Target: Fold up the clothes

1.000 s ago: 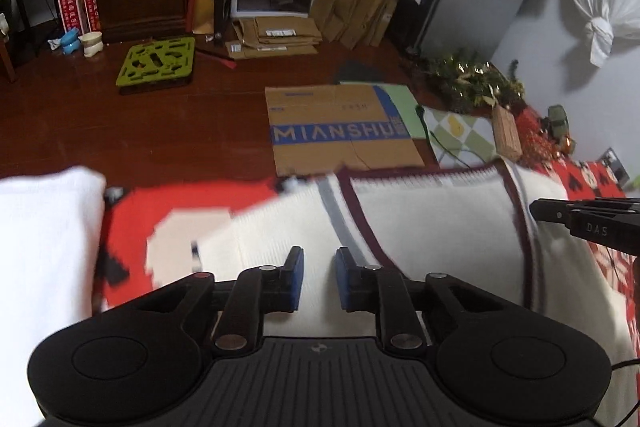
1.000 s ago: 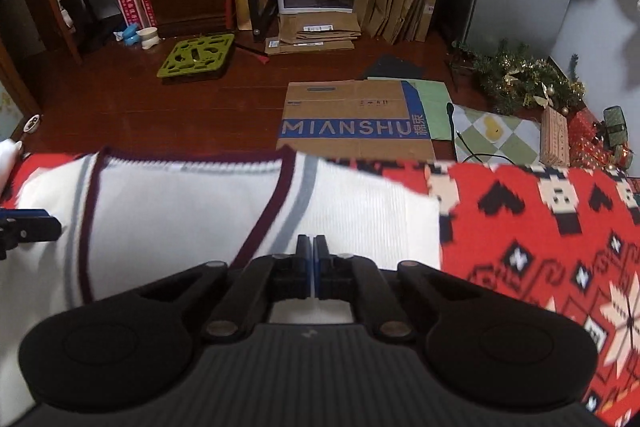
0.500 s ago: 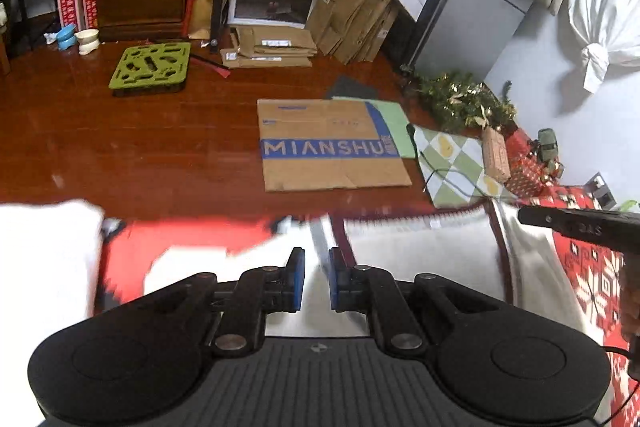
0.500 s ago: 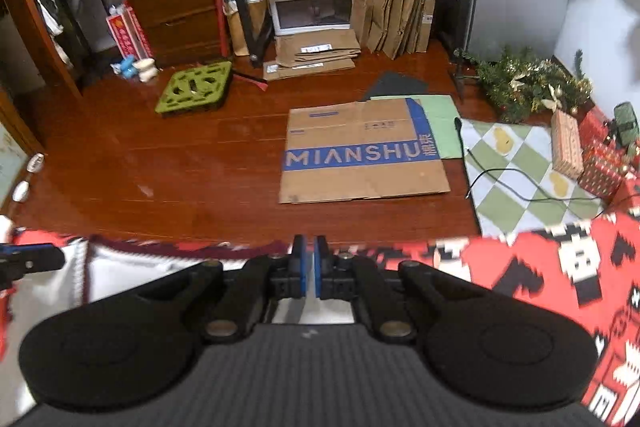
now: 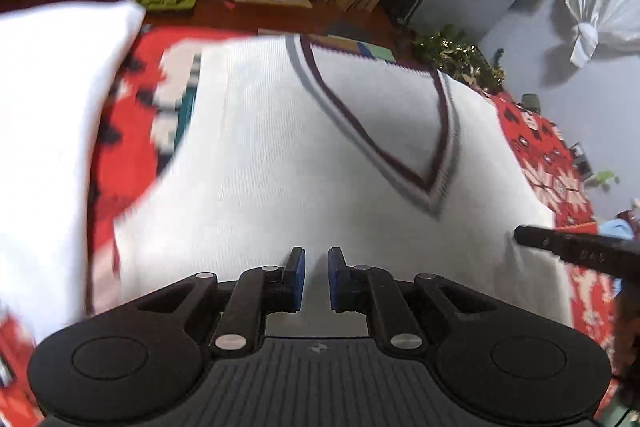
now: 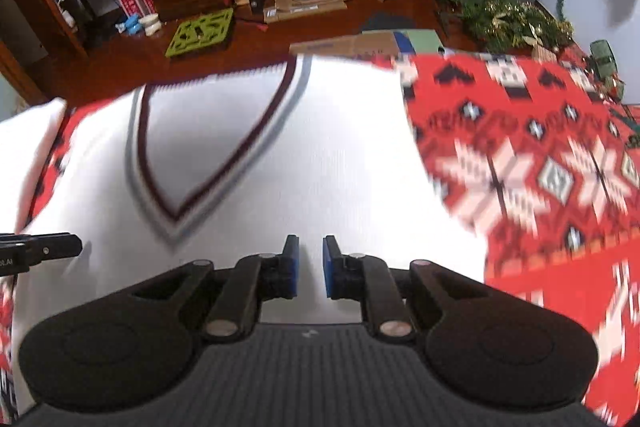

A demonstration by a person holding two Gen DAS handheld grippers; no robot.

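Note:
A white knitted vest [image 5: 280,167] with a maroon and grey V-neck lies flat on a red patterned blanket [image 5: 540,147], neck toward the far edge. My left gripper [image 5: 316,255] hovers over the vest's body below the V. Its blue pads stand a narrow gap apart with nothing pinched. In the right wrist view the same vest [image 6: 340,167] fills the middle. Over it, my right gripper [image 6: 310,245] has its jaws opening, and only the flat cloth shows in the gap. Each gripper shows at the other view's edge: the right gripper [image 5: 524,237] and the left gripper [image 6: 76,247].
A plain white cloth [image 5: 52,107] lies on the blanket left of the vest. Past the far edge is a wooden floor with a green mat [image 6: 200,31], flattened cardboard [image 6: 344,45], drawers and Christmas greenery [image 6: 516,23]. The blanket [image 6: 520,147] stretches bare to the right.
Both grippers drew back from the vest's shoulders at the far edge to over its body. The right pads, pressed together before, have parted. The left gap narrowed a little.

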